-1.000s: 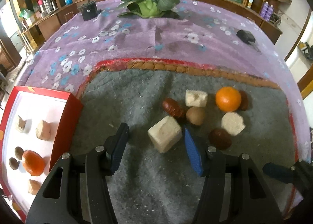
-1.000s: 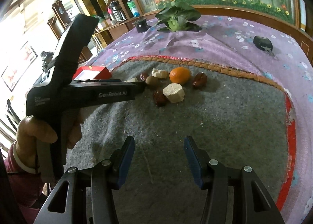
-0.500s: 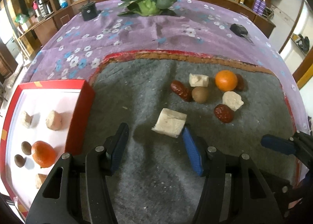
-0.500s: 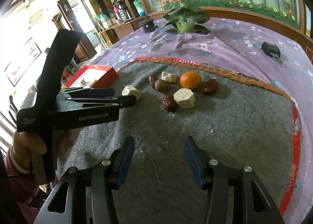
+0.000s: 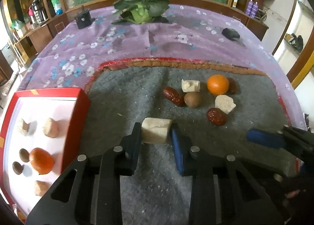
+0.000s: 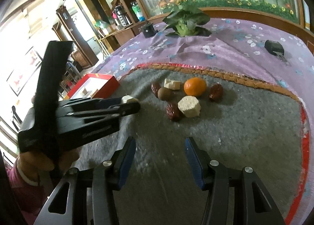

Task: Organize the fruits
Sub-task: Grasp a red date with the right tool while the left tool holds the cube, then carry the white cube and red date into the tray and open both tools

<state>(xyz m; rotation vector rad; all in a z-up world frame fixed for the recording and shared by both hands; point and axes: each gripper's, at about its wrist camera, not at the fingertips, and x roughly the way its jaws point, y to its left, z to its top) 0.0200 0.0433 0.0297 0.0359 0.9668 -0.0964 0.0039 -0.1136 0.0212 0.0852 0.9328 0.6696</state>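
On the grey felt mat (image 5: 125, 91) my left gripper (image 5: 156, 136) is closing its jaws on a pale cube (image 5: 155, 131), and both pads touch its sides. The right wrist view shows that cube (image 6: 128, 99) at the left gripper's (image 6: 130, 104) tips. Beyond lie an orange (image 5: 217, 84), two more pale chunks (image 5: 190, 85), a brown round fruit (image 5: 192, 99) and red dates (image 5: 173, 96). A red tray (image 5: 75, 118) at the left holds an orange (image 5: 41, 160), pale chunks and small brown fruits. My right gripper (image 6: 160, 144) hovers open over bare mat, with nothing between its fingers.
A purple flowered cloth (image 5: 117, 44) covers the table behind the mat. On it stand a leafy green vegetable (image 5: 141, 8), a black box (image 5: 83, 18) and a dark object (image 5: 231, 34). A hand in a pink sleeve (image 6: 21, 183) holds the left gripper.
The left jaws have come together on the pale cube, which earlier lay loose beside the right pad. The right gripper has stayed where it was, still open.
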